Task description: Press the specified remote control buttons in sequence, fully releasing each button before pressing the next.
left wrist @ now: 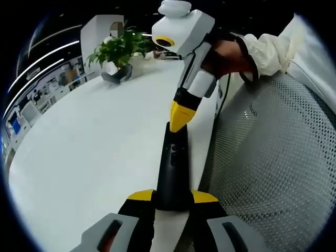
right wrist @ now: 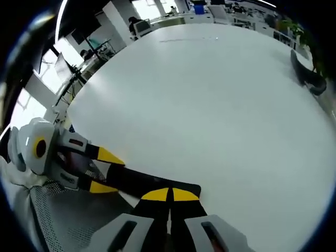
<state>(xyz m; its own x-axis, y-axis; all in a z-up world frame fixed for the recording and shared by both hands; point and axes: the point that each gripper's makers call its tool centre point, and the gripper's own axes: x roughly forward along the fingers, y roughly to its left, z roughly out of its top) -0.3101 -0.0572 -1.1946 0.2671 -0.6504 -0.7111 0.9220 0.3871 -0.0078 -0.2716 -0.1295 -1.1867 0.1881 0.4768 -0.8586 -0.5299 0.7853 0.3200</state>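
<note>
1. In the left gripper view, the left gripper (left wrist: pixel 172 198) rises from 6 o'clock with its yellow-tipped jaws pinching the near end of the black remote control (left wrist: pixel 173 170).
2. The remote control lies at the white table's (left wrist: pixel 94 152) edge, running toward 12 o'clock.
3. The right gripper (left wrist: pixel 180 116) comes down from 1 o'clock, held by a gloved hand (left wrist: pixel 262 52); its jaws are pressed together, tip touching the remote's far end.
4. At 11 o'clock a dark pot (left wrist: pixel 116 74) holds a leafy green plant (left wrist: pixel 119 48).
5. In the right gripper view, the remote control (right wrist: pixel 147 184) lies between both grippers, the left gripper (right wrist: pixel 102 170) at 9 o'clock.
6. A perforated chair back (left wrist: pixel 273 157) sits at 4 o'clock.
</note>
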